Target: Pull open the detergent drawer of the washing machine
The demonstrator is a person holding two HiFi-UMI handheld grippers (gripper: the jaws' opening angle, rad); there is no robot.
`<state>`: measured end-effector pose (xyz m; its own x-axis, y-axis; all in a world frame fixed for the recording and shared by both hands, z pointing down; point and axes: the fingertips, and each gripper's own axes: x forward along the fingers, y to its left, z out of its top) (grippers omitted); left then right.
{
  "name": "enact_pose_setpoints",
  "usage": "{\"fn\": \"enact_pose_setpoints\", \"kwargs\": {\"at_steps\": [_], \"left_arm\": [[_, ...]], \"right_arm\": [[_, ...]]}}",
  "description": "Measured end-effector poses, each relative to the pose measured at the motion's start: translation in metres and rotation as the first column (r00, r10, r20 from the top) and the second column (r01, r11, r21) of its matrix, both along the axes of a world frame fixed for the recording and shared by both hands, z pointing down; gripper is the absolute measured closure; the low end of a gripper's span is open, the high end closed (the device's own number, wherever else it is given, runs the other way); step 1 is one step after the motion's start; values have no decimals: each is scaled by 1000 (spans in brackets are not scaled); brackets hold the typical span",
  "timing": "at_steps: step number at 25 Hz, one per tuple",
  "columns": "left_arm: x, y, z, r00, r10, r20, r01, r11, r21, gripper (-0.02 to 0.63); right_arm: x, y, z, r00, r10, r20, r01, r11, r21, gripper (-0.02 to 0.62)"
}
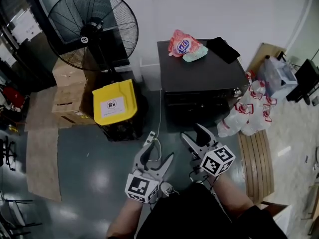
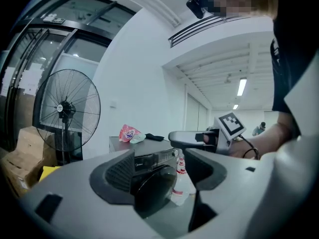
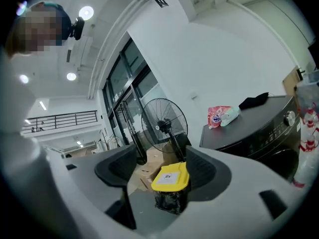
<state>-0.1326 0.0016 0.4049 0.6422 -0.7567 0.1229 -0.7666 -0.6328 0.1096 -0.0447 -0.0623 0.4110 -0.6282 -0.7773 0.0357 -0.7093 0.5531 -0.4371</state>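
Observation:
The dark washing machine [image 1: 204, 76] stands against the far wall. Its control strip [image 1: 199, 94] runs along the top of the front, and the detergent drawer front looks flush there; the same strip [image 2: 149, 159] shows above the round door in the left gripper view. My left gripper [image 1: 160, 146] hovers over the floor short of the machine, open and empty, with the machine's front between its jaws in its own view [image 2: 159, 169]. My right gripper [image 1: 192, 132] is beside it and slightly nearer the machine. It is also open and empty, and its own view [image 3: 160, 171] looks towards the yellow bin.
A yellow-lidded bin [image 1: 114, 102] and a pedestal fan [image 1: 92, 26] stand left of the machine, with cardboard boxes [image 1: 70, 91] behind. A detergent bag [image 1: 183, 44] and black cloth [image 1: 223, 49] lie on top. Plastic bottles [image 1: 249, 111] and a wooden pallet [image 1: 256, 158] crowd the right.

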Motion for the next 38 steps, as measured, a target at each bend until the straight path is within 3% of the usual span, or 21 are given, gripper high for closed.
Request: {"fn": "enact_pose_setpoints", "kwargs": {"at_steps": [12, 21, 28, 38], "left_arm": [[-7, -38, 2, 1000, -25, -6, 25, 1000, 2, 318], [6, -95, 13, 997, -80, 19, 81, 996, -28, 319], [24, -132, 30, 997, -77, 26, 78, 995, -66, 319], [44, -169, 56, 998, -48, 36, 52, 989, -138, 319]], "right_arm": [[-13, -53, 36, 983, -18, 184, 42, 991, -125, 240], [4, -122, 88, 955, -9, 295, 90, 961, -263, 215], [13, -161, 128, 939, 14, 343, 114, 931, -348, 199], [21, -204, 176, 861, 94, 501, 166, 877, -451, 149]]}}
